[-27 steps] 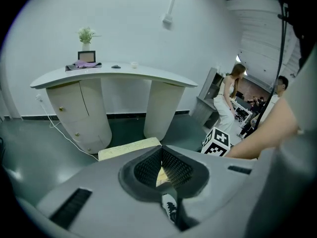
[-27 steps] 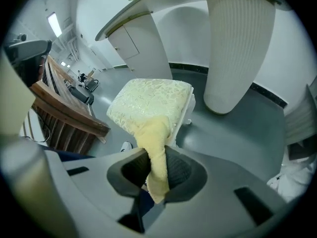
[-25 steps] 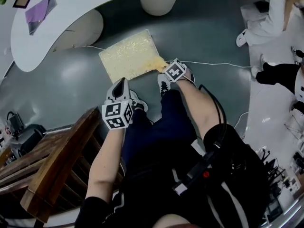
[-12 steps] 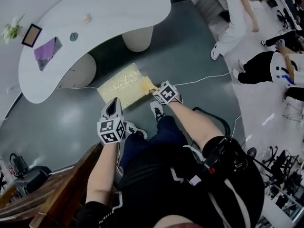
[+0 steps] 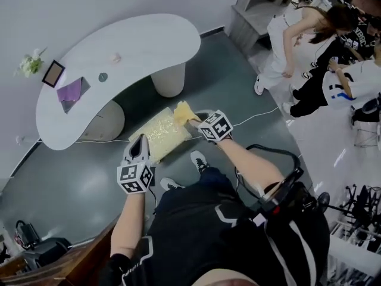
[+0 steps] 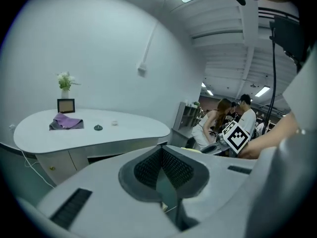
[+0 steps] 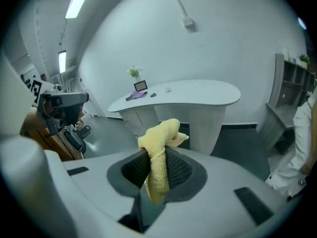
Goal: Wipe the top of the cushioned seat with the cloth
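Left fingers (image 6: 177, 168): closed together at the tips, nothing between them.
Left gripper view, beyond: a white table (image 6: 94, 133) carries a purple rag (image 6: 66, 122), a frame (image 6: 66, 105) and a small plant (image 6: 64, 81); people (image 6: 218, 120) stand far right.
Right fingers (image 7: 181, 170): clamped on the yellow cloth (image 7: 159, 145).
Cloth, right gripper view: bunched up above the pads, with one end hanging down between them.
Right gripper view, beyond: the same table against a pale wall, dark floor (image 7: 109, 130) in front.
Left gripper (image 5: 139, 142), head view: held over the near edge of the seat (image 5: 156, 133), apart from the cloth.
Right gripper (image 5: 196, 121), head view: at the seat's far right corner, with the cloth sticking out ahead of it.
Seat: pale yellow and rectangular, low down, just in front of the table's base and beyond the person's shoes (image 5: 199, 160).
Cloth and seat: cloth lies over that corner in view; I cannot tell whether they touch.
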A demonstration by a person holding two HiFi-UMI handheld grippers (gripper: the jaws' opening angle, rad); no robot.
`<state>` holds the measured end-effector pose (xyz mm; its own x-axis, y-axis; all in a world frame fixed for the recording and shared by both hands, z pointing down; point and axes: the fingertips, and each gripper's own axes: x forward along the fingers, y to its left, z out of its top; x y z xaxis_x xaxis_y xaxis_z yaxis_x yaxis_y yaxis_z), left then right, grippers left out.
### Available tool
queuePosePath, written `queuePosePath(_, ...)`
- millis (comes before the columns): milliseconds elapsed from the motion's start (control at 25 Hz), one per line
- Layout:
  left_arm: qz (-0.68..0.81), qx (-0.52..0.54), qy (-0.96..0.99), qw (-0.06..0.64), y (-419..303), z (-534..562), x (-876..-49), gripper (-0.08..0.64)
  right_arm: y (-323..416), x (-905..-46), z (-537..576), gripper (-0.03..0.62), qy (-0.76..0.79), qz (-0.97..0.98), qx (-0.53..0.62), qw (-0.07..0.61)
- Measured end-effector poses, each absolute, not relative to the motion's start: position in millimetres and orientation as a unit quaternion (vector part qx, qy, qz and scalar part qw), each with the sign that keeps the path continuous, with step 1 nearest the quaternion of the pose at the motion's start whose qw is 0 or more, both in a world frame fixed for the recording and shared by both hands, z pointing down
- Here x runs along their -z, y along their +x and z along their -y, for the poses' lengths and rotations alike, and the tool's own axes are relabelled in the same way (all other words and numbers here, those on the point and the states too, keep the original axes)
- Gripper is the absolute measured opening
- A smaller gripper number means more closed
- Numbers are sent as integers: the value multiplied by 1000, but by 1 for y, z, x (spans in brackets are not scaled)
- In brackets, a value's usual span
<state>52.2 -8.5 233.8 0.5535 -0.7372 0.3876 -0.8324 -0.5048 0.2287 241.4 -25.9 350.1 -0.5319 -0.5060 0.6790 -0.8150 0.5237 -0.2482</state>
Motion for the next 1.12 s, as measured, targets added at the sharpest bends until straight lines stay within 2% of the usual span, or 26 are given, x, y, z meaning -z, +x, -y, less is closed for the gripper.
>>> queuePosePath(360,461,-62,872,151,27,18,-143,5,228,-212,42,75,414,866,-209,184)
queuePosePath(640,472,-28,870,143,6,22,-100,5,212,-122,58,76,416,888,-161,109)
queuePosePath(1120,531,10,843,84,-33,36,-40,5,213,-42,76,74,429,895,-99,70)
